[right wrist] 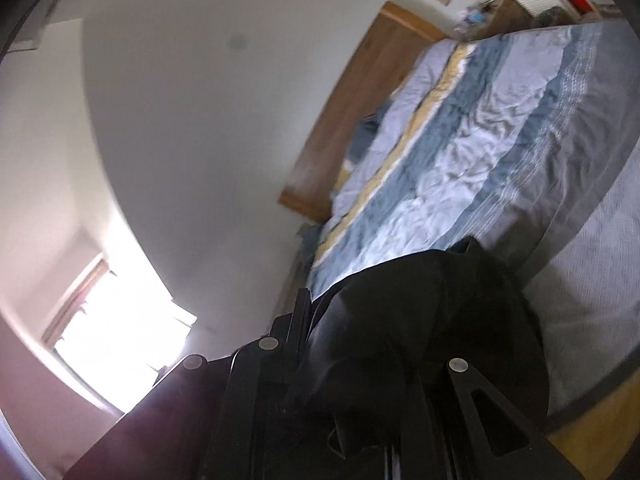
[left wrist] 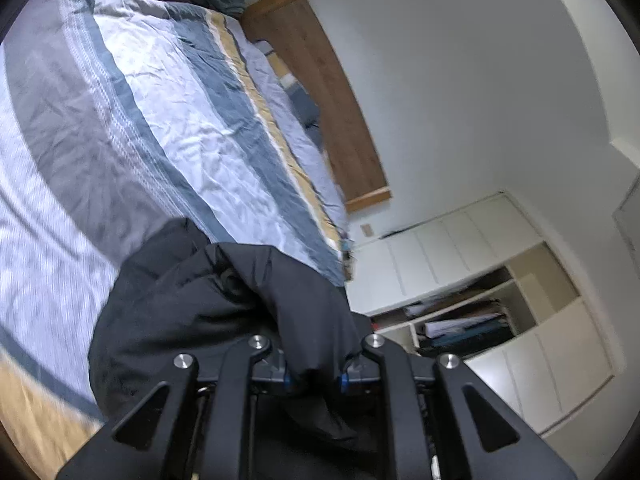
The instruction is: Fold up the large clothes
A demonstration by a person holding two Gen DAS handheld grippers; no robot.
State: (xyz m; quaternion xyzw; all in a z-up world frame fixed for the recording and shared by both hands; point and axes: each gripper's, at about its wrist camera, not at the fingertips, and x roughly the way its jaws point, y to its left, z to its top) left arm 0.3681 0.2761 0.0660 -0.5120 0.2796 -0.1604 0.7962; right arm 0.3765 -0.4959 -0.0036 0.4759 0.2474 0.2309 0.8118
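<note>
Black garment (left wrist: 224, 300), soft and limp (likely slippery), bunched above the bed (left wrist: 132, 120), pinched in left gripper (left wrist: 316, 378) and seemingly right gripper (right wrist: 360, 380); best held by corners.

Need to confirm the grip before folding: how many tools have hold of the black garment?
2: the left tool clamps the black garment; the right tool, its fingertips buried in fabric, seems to hold another part.

A bed (left wrist: 132, 128) carries a striped duvet (right wrist: 472, 148), the black garment (left wrist: 200, 300) draped over it.
</note>
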